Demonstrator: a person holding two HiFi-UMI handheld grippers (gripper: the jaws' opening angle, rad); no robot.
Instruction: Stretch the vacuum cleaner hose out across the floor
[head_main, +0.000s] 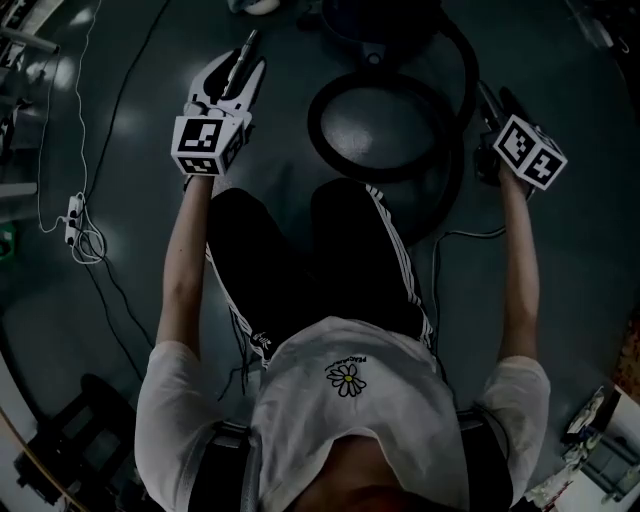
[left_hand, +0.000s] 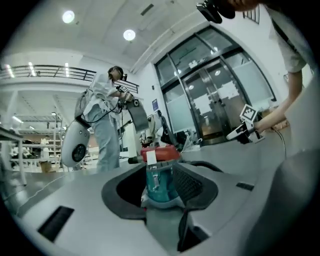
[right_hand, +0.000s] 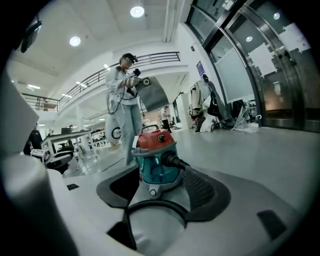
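While both pairs of fingers stand apart and empty, left gripper (left_hand: 157, 187) and right gripper (right_hand: 160, 190) hover over the floor (head_main: 130, 160). Step, as judged: reach, hose ungrasped. Hose (head_main: 316, 128): black, looped between the grippers, nearer the right fingers, running to the teal-and-red vacuum cleaner (right_hand: 155, 162) beyond. Next move: clamp the loop, draw outward.

Hose coil (head_main: 384, 173) ahead, open floor (head_main: 140, 200) left (thin cables (head_main: 88, 245) farther out)

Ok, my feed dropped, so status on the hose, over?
Left gripper open, right gripper open, both empty. Vacuum hose coiled on floor, not gripped. Power strip lies off left, apart from coil.
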